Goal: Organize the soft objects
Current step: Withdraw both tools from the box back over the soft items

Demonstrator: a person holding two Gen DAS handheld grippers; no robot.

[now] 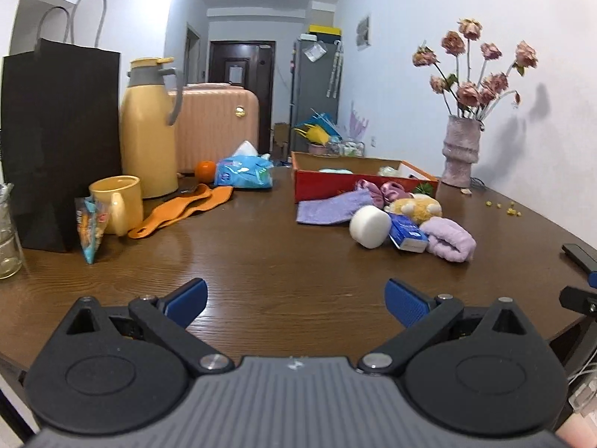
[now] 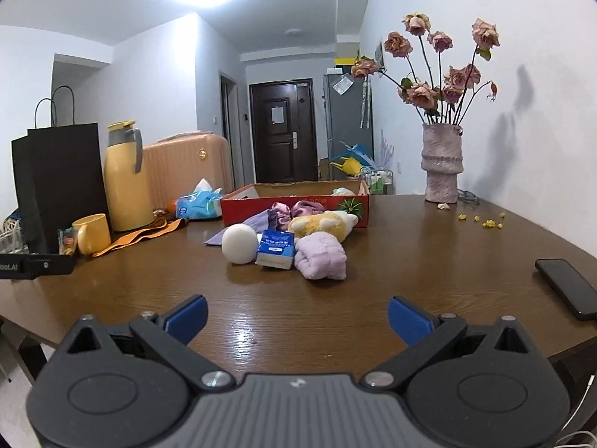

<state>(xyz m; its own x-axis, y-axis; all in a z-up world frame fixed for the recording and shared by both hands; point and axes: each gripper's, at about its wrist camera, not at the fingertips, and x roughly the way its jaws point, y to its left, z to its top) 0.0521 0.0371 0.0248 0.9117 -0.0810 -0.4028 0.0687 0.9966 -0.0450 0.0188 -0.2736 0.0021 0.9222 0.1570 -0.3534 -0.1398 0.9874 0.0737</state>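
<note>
You're at the start: both the left gripper (image 1: 295, 300) and right gripper (image 2: 297, 317) gape wide and empty at the table's near edge, so reach for the lilac towel (image 2: 321, 256) and carry it to the red box (image 2: 294, 205) behind

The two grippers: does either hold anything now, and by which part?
Nothing is held. The left gripper and the right gripper both have open, empty jaws above the bare table.

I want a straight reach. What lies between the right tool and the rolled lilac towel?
Nothing visible: only bare table separates the open right tool from the rolled lilac towel. The tissue pack sits touching the towel's left, beside the path.
</note>
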